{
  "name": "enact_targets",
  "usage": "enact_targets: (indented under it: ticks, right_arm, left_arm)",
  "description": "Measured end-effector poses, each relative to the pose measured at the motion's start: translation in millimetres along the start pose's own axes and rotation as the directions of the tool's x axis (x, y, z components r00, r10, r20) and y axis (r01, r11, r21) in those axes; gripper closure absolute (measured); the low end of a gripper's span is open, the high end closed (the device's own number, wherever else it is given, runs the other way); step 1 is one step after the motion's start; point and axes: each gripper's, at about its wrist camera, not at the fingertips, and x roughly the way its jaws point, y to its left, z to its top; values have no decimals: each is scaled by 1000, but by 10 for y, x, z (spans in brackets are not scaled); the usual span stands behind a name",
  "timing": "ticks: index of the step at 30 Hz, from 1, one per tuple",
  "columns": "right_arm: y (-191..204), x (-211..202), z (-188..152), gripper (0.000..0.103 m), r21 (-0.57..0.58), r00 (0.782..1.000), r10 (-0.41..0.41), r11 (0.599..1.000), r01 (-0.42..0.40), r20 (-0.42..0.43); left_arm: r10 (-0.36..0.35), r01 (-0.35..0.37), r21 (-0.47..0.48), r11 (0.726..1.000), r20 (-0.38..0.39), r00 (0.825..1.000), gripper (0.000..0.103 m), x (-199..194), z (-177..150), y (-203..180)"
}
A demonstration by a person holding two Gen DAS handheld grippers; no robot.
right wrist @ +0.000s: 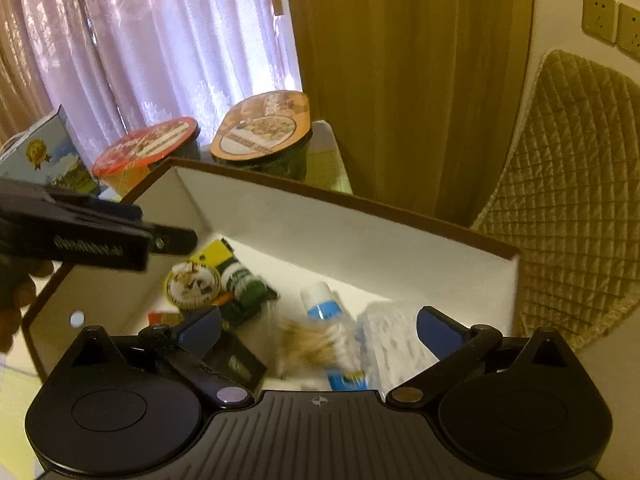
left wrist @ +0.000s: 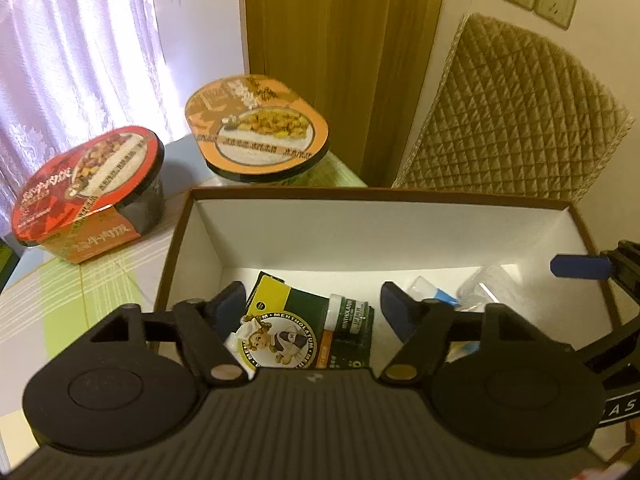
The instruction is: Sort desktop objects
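Observation:
A white box with a brown rim (left wrist: 380,194) (right wrist: 360,200) stands on the table. Inside it lie a Mentholatum lip balm card (left wrist: 296,328) (right wrist: 200,280), a blue-and-white tube (left wrist: 432,292) (right wrist: 320,300), a clear textured pack (right wrist: 392,336) and a small black packet (right wrist: 236,360). My left gripper (left wrist: 312,304) hovers open above the lip balm card, pads apart from it. My right gripper (right wrist: 320,328) is wide open over the box; below its gap sits a blurred tan thing (right wrist: 312,344) that the pads do not touch. One blue finger (left wrist: 580,266) of the right gripper shows at the right edge of the left wrist view.
A red-lidded meal bowl (left wrist: 88,184) and an orange-lidded one (left wrist: 260,128) stand beyond the box on the checked tablecloth. A quilted chair back (left wrist: 520,112) is at the right, curtains behind. A blue carton (right wrist: 44,152) stands far left. A person's hand (right wrist: 16,292) holds the left gripper.

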Motion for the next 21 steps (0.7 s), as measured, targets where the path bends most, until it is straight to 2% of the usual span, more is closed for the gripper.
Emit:
enact_targets:
  ticks: [7, 12, 21]
  right_arm:
    - [77, -301, -179, 2, 7, 1000, -21, 1000, 21, -1]
    - [139, -542, -297, 2, 38, 1000, -19, 999, 18, 20]
    - [353, -929, -544, 2, 76, 999, -5, 997, 1, 50]
  left_arm:
    - [17, -18, 24, 1000, 45, 999, 25, -361, -141, -57]
    - [48, -51, 33, 998, 78, 996, 16, -663, -312, -79]
    - [70, -68, -22, 997, 128, 989, 14, -1200, -629, 8]
